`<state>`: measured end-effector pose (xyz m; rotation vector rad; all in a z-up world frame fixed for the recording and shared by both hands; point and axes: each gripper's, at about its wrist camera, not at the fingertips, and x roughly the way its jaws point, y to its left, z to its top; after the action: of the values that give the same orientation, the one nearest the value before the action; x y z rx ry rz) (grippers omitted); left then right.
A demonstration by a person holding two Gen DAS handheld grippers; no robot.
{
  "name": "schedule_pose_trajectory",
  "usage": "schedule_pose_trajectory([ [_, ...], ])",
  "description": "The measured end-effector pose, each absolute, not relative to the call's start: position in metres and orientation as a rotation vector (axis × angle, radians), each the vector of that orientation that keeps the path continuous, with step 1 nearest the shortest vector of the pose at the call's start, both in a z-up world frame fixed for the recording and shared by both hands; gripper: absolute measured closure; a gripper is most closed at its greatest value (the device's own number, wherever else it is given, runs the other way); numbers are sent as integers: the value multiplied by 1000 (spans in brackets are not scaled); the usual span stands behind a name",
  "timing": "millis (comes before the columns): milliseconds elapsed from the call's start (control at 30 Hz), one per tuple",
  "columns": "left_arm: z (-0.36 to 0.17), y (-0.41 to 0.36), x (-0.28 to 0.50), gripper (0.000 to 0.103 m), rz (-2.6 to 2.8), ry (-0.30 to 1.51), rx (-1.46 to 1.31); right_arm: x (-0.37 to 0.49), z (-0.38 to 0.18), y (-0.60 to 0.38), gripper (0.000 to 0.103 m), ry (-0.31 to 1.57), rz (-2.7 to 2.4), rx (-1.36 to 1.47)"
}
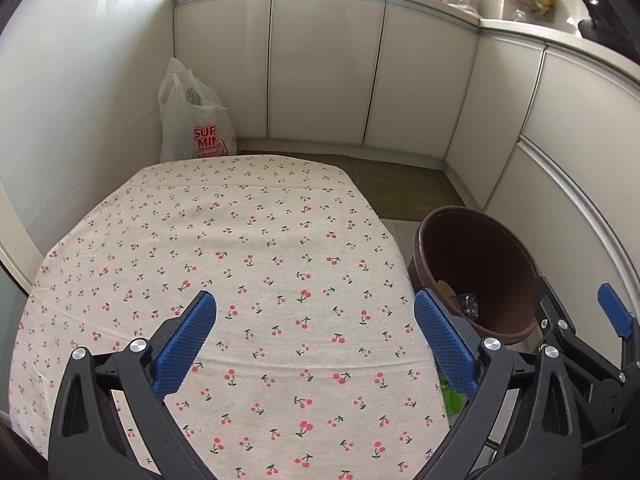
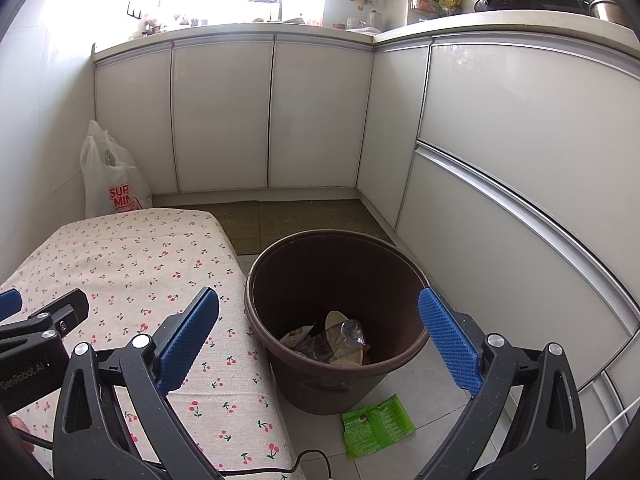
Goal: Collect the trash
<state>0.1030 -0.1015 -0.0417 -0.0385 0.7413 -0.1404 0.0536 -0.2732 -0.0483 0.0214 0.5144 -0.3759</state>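
Left gripper: jaws spread wide, nothing between the blue pads; pitched downward.
Right gripper: jaws spread wide, pads clear of any contact; pitched downward, less steeply.
Relative position: side by side, close; each gripper's outer finger shows at the other's view edge.

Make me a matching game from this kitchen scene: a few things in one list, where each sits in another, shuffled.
Things:
1. crumpled clear plastic bottle
2. flat green foil packet
3. white plastic shopping bag with red lettering
4. left hand-held gripper

Places:
A. on the floor tiles in front of the bin
B. over the cherry-print tablecloth
C. inside the round dark brown plastic bin
D. on the floor in the corner, by the white cabinets

Pairs: 1-C, 2-A, 3-D, 4-B
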Motion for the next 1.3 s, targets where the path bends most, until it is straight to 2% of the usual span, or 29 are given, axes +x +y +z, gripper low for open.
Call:
schedule_pose_trajectory([
  [1300,-45,-97,107,8,-116,783,-78,57,-47,-280,7,512,-373,19],
])
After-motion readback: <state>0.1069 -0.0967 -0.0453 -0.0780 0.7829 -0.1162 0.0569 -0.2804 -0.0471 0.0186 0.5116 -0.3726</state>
